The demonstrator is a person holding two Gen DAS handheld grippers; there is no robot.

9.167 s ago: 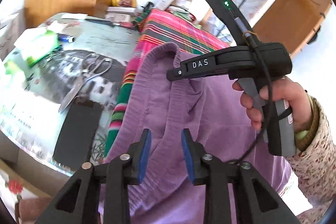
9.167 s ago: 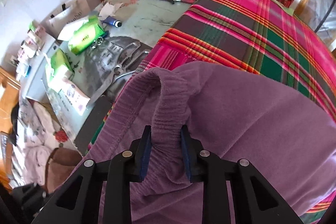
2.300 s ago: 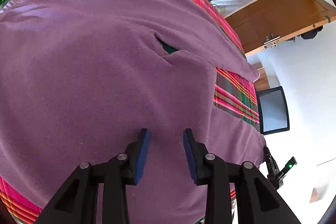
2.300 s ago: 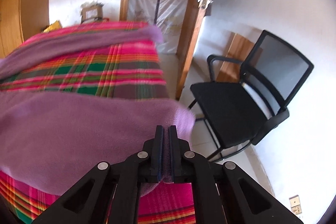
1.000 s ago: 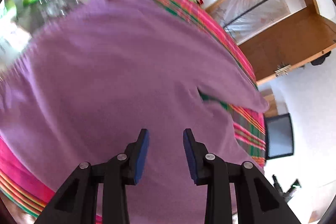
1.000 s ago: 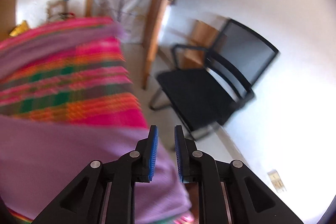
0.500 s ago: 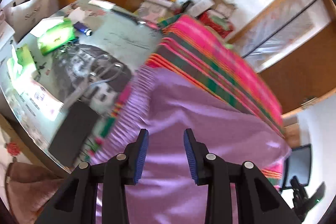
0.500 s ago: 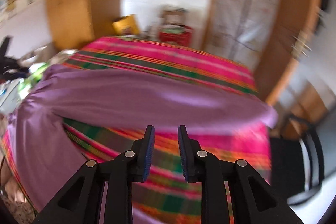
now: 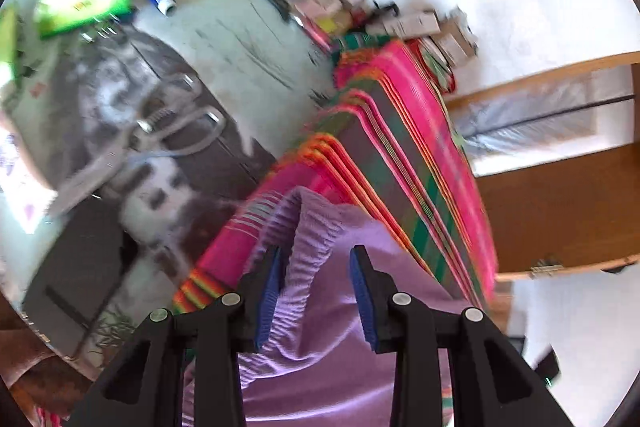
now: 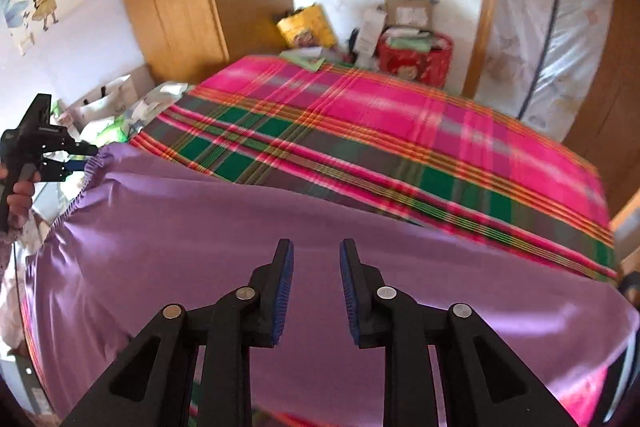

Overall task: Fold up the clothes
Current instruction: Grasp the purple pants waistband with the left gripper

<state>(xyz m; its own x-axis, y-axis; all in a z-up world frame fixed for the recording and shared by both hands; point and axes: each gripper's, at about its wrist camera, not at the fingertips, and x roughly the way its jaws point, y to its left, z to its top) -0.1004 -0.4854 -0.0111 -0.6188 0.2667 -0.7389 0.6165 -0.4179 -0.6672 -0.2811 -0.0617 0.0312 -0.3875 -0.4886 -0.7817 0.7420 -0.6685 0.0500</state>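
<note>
My left tool (image 9: 316,291) sits w/ jaws apart over the ribbed waistband (image 9: 308,227) of the purple garment (image 10: 280,227); the gathered edge runs up between the blue pads (image 9: 268,291), and I can't see either pad pressing it. It may brush the left pad, can't tell through the blur. My right tool (image 10: 316,279) hovers above the middle of the same garment, a moderate gap, nothing between the pads; its jaws have just been opening.

The garment lies spread across the near side of the plaid blanket (image 10: 400,131) on the bed, waistband at its left end by the desk (image 9: 224,27), other end off to the right edge. From the right wrist view I see the left tool (image 10: 68,155) at that waistband corner, a hand (image 10: 18,195) on its handle.

Past the garment: bare plaid, then boxes (image 10: 404,15) and a red tin (image 10: 420,59) at the head of the bed. Left of the waistband, the desk holds scissors (image 9: 160,131) and a green packet (image 9: 80,3).

My read: next is pinching the waistband for a fold. Risks:
- closing on one ply only, so the layers shear and the fold goes skew;
- pads catching blanket along w/ fabric, dragging it;
- the waistband sits near the bed edge, so a sloppy pull toward the desk could sweep fabric over the scissors;
- right tool idle mid-garment means no anchor, and the cloth may slide as one piece.
</note>
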